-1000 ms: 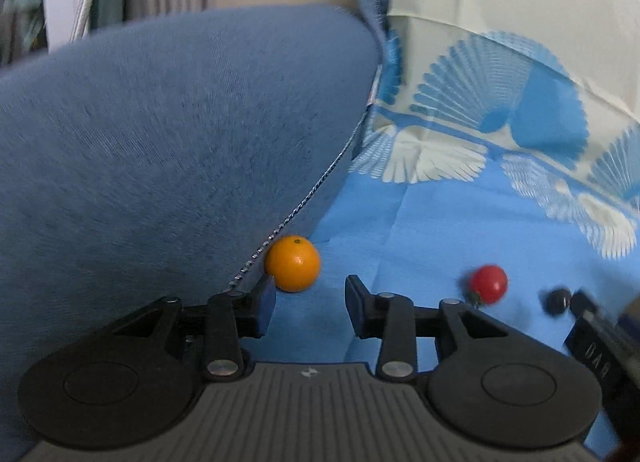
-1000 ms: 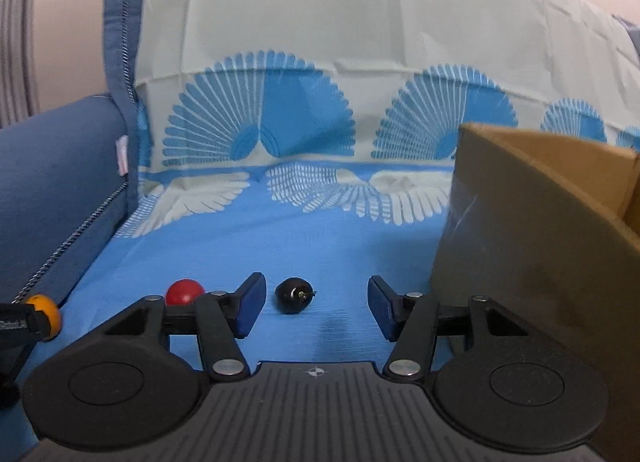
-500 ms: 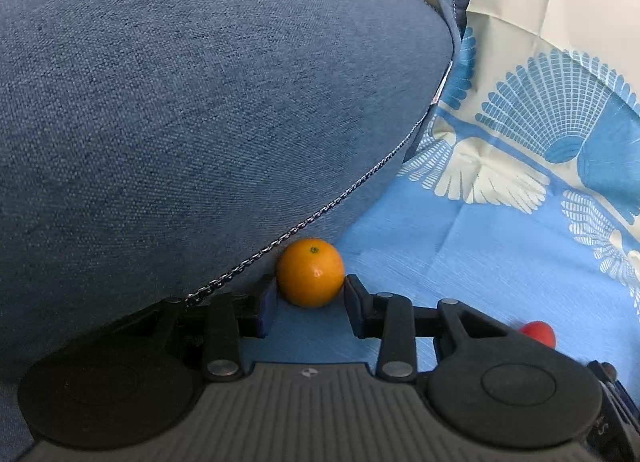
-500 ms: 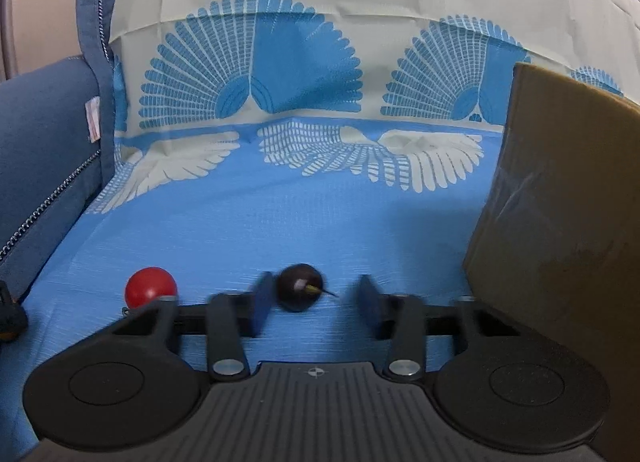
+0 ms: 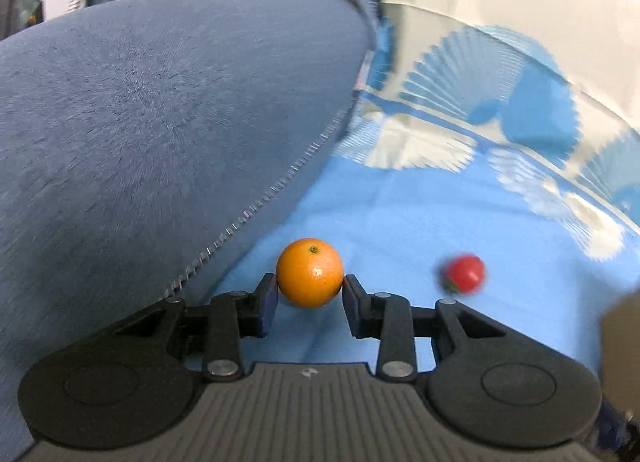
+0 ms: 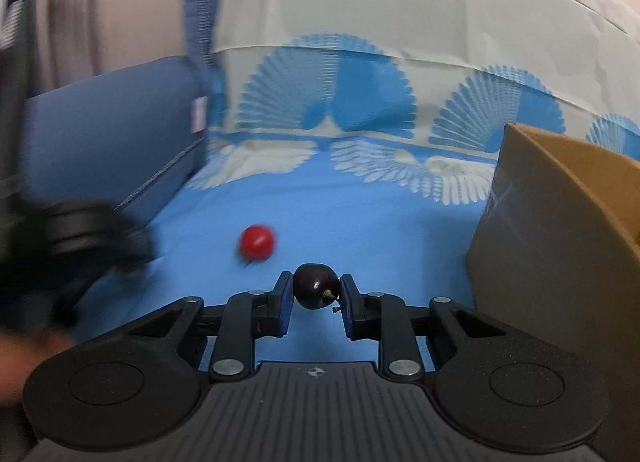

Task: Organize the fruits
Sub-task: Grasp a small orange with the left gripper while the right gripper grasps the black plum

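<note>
Left wrist view first: the left tongs (image 5: 310, 296) are pinched onto a small orange fruit (image 5: 310, 278), one pad pressed to each side of its middle. It sits right at the fingertips, with the blue sofa cushion (image 5: 160, 122) just off to their left. A red cherry tomato (image 5: 464, 274) lies on the patterned blue cloth (image 5: 400, 202), ahead and right of the tongs, blurred.

Over to the right wrist view: the right tongs (image 6: 316, 296) are clamped on a dark cherry (image 6: 315, 291), its stem poking toward the right pad. The cardboard box (image 6: 560, 222) stands close on their right; the tomato (image 6: 257, 242) lies ahead-left.

Both fruits look light, round and smooth, so I'd judge them prone to slipping or rolling out. The cherry seems soft and easy to bruise, so a gentle squeeze across the widest part suits it. The orange looks firmer. No brand, label or writing is readable anywhere.
</note>
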A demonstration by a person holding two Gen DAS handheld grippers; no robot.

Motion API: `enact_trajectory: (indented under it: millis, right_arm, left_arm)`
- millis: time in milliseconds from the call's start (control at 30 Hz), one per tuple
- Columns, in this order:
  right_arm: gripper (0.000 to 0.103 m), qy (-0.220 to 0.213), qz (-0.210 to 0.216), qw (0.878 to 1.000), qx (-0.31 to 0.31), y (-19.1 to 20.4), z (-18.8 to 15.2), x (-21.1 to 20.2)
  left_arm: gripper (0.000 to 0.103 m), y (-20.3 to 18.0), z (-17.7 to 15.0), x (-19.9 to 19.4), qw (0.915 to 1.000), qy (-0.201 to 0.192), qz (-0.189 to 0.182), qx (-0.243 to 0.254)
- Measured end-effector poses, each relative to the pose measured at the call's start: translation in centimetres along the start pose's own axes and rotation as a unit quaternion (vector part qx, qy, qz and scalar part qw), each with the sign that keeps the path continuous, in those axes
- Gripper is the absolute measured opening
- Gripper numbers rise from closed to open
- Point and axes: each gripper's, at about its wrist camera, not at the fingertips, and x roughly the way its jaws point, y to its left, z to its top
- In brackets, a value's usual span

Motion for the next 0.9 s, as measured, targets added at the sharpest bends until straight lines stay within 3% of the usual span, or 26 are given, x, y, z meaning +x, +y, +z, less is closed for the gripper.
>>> enact_trajectory:
  millis: [67, 167, 267, 333, 433, 600, 733, 800, 900]
  right_arm:
    - [0.026, 0.013, 0.013, 1.000, -0.005, 0.2, -0.3, -1.0]
    - [0.026, 0.057, 0.054, 0.996, -0.029, 0.7, -1.4, -6.4]
    - [0.026, 0.057, 0.069, 0.995, -0.045, 0.7, -1.6, -9.1]
    - [0.026, 0.013, 0.083, 0.993, -0.080, 0.2, -1.2, -13.8]
    - [0.026, -0.045, 0.093, 0.991, -0.088, -1.0, -0.6, -17.6]
    - [0.026, -0.093, 0.079, 0.990, -0.063, -3.3, -0.4, -20.4]
    - [0.026, -0.118, 0.074, 0.989, -0.053, -4.6, 0.3, -21.9]
    - [0.026, -0.152, 0.066, 0.985, -0.054, -7.0, 1.6, -23.5]
    - [0.026, -0.170, 0.052, 0.982, -0.063, -9.1, 2.6, -24.1]
  left_arm:
    - [0.039, 0.1, -0.5, -1.2, 0.9996, 0.011, -0.024, 0.010]
    - [0.039, 0.2, -0.9, -3.5, 0.9985, 0.004, -0.044, 0.033]
    - [0.039, 1.0, -0.6, -6.3, 0.9969, -0.017, -0.066, 0.040]
    - [0.039, 1.7, -0.3, -8.6, 0.9948, -0.035, -0.090, 0.032]
    - [0.039, 2.5, -0.1, -12.8, 0.9880, -0.078, -0.129, 0.033]
    - [0.039, 2.0, 0.0, -17.5, 0.9774, -0.112, -0.170, 0.055]
    - [0.039, 1.1, -0.1, -19.8, 0.9731, -0.125, -0.182, 0.065]
    - [0.039, 0.6, -0.3, -20.5, 0.9721, -0.126, -0.185, 0.069]
    - [0.039, 0.0, -0.9, -21.2, 0.9714, -0.126, -0.185, 0.080]
